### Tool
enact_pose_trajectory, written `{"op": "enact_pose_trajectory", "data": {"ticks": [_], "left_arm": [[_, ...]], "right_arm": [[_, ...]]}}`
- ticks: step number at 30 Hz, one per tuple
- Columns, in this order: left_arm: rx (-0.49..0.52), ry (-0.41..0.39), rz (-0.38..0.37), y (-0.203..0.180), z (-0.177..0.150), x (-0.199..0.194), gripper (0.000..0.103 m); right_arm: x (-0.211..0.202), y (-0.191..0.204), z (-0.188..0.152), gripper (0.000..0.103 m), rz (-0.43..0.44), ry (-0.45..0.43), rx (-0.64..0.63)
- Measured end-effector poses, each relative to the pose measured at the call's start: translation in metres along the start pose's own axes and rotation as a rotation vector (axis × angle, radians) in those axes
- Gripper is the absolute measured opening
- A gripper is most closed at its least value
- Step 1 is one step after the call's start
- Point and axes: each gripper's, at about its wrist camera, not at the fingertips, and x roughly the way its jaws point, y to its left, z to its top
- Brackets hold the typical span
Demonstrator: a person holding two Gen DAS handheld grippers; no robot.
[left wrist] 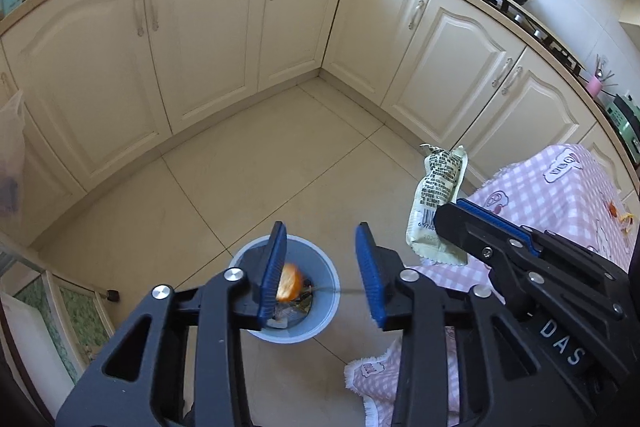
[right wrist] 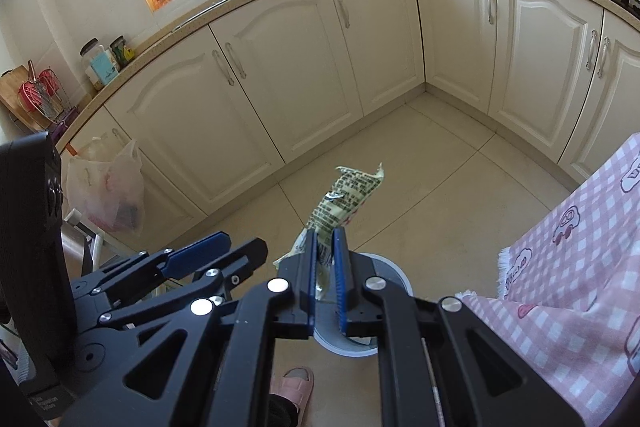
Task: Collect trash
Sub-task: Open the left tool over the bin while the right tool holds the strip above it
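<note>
the letters "das" stand in white on the black body of the right gripper (left wrist: 452, 223), seen at the lower right of the left wrist view. the wrapper (left wrist: 438, 203) it holds bears dense black print too small to read, and a barcode with digits beneath that begin "69768"; the rest is hidden by the pad. in the right wrist view the same print on the wrapper (right wrist: 344, 203) is illegible. small white lettering on the left gripper's (right wrist: 196, 259) black casing at the lower left is too blurred to read.
</note>
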Motion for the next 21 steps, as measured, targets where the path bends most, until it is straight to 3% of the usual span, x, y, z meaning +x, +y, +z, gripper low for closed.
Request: {"op": "enact_pose_trajectory", "data": {"ticks": [21], "left_arm": [[-0.041, -0.024, 0.021, 0.015, 0.003, -0.012, 0.037]], "right_arm": [[0.009, 0.008, 0.005, 0.011, 0.034, -0.003, 0.008]]}}
